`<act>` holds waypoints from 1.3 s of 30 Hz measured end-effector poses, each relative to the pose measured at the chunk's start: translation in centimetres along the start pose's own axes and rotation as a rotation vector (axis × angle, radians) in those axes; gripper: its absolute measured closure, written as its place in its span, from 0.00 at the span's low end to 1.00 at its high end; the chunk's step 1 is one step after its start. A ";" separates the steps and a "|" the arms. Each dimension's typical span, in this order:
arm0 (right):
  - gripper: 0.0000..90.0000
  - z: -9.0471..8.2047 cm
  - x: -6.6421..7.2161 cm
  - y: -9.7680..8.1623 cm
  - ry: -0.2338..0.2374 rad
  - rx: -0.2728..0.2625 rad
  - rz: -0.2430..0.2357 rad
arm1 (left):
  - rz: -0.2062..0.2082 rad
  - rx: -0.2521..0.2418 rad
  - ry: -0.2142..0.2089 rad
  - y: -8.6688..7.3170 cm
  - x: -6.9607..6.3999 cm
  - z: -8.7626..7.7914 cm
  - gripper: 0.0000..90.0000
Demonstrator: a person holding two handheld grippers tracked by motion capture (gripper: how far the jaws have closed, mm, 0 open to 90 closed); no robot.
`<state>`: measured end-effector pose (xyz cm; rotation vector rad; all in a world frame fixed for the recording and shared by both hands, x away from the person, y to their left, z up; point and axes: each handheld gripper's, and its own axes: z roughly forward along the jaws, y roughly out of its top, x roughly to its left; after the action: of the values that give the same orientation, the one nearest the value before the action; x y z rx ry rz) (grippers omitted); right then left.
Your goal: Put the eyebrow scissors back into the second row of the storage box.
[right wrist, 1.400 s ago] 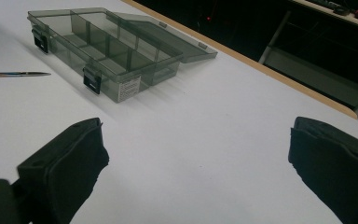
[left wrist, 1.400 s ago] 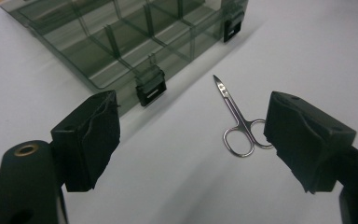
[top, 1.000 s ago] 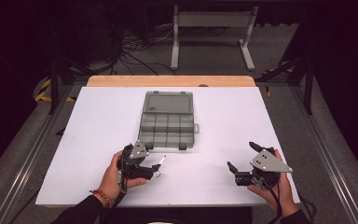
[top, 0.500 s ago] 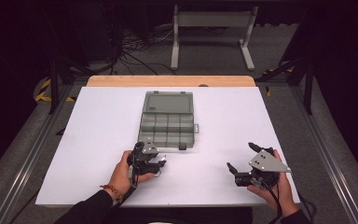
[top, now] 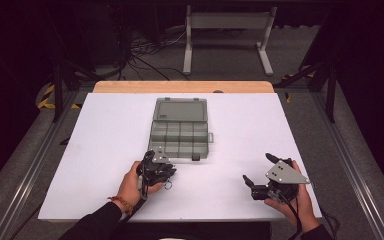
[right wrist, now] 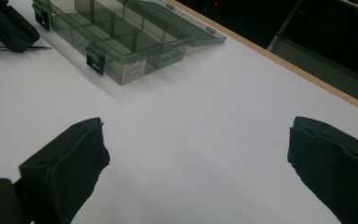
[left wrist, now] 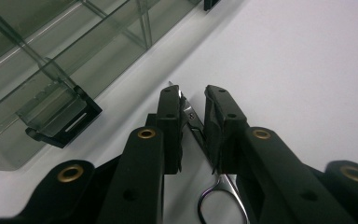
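A small pair of steel scissors (left wrist: 192,117) lies on the white table with its blades between the jaws of my left gripper (left wrist: 193,100), which is shut on it. One finger ring (left wrist: 220,198) shows below the jaws, and it sticks out beneath the gripper (top: 166,172) in the high view. Just beyond stands an open smoke-grey organizer box (top: 180,131), its compartments empty and its lid laid back flat. My right gripper (top: 256,167) rests at the near right, jaws wide open with nothing between them (right wrist: 196,154).
The box's black latch (left wrist: 60,121) sits close to the left jaws. White table surface (top: 105,145) spreads to both sides, ending in a wooden strip (top: 180,86) at the back. Metal rails (top: 352,170) run along the table's sides.
The left gripper has moved slightly right toward the box's front edge and its jaws have closed from open onto the scissors. The right gripper has stayed still.
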<state>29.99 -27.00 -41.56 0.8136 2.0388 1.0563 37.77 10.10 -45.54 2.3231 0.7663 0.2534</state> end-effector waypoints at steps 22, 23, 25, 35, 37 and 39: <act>0.05 0.0 0.1 -0.1 0.014 0.021 -0.010 | 0.068 -0.021 0.033 -0.8 0.5 -3.4 0.94; 0.05 0.1 0.1 -0.1 0.014 0.021 -0.014 | 0.071 -0.025 0.036 -0.9 0.6 -3.6 0.94; 0.06 0.1 0.1 -0.1 0.013 0.024 -0.016 | 0.068 -0.034 0.040 -1.1 0.8 -4.2 0.94; 0.06 0.1 0.1 -0.1 0.010 0.029 -0.016 | 0.083 -0.054 0.061 -1.6 1.0 -6.1 0.94; 0.06 0.1 0.2 -0.1 0.009 0.029 -0.017 | 0.088 -0.058 0.064 -1.7 1.0 -6.4 0.94; 0.06 0.1 0.2 -0.1 0.009 0.031 -0.016 | 0.094 -0.060 0.070 -1.8 1.0 -6.6 0.94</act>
<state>29.95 -26.87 -41.79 0.8082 2.0709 1.0233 35.27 15.34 -41.72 2.3063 0.6741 0.3959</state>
